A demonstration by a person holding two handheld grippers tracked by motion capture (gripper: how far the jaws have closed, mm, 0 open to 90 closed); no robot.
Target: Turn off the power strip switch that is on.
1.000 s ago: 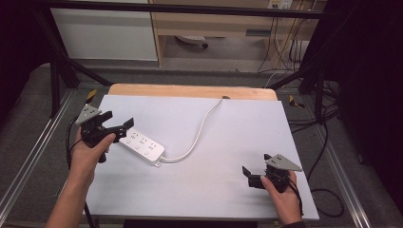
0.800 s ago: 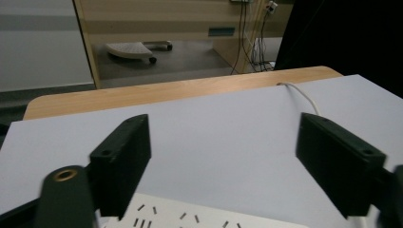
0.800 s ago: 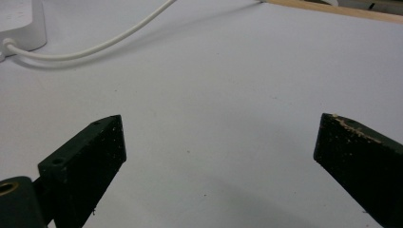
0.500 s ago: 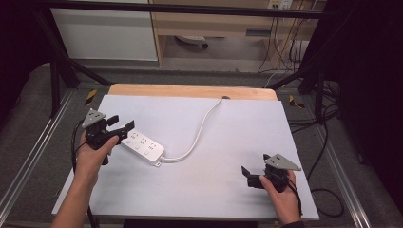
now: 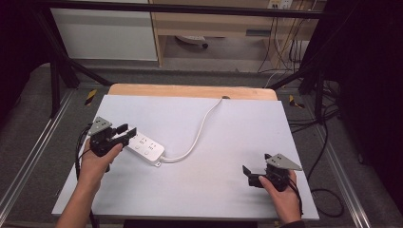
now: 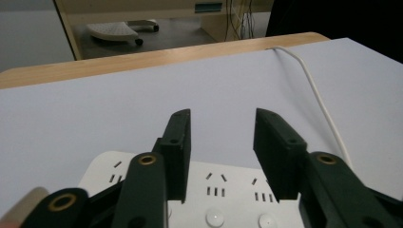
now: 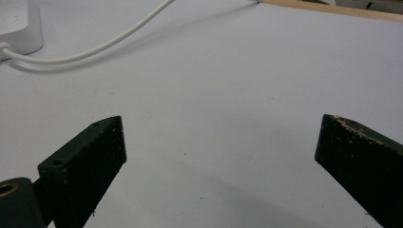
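A person stands at a table (image 5: 199,190) covered by a pale sheet, a gripper in each hand. The left gripper (image 5: 127,134) hovers over the near end of a white strip (image 5: 145,148), its jaws partly apart and holding nothing. In the left gripper view the strip (image 6: 223,199) lies directly beneath and between the jaws, its sockets and round buttons just below the tips. A white cord (image 5: 199,130) leaves the strip's far end and curves away to the table's back edge.

The right gripper (image 5: 248,172) rests well apart from the strip, jaws spread wide and empty (bare sheet between them).

The step looks like taking hold of the strip. To do it well, lower the left jaws squarely so one passes each long side, then close evenly on the body, not on the buttons.

Ahead of the left jaws the sheet is open up to the wooden edge (image 6: 142,59); the cord to their right is the one thing to avoid
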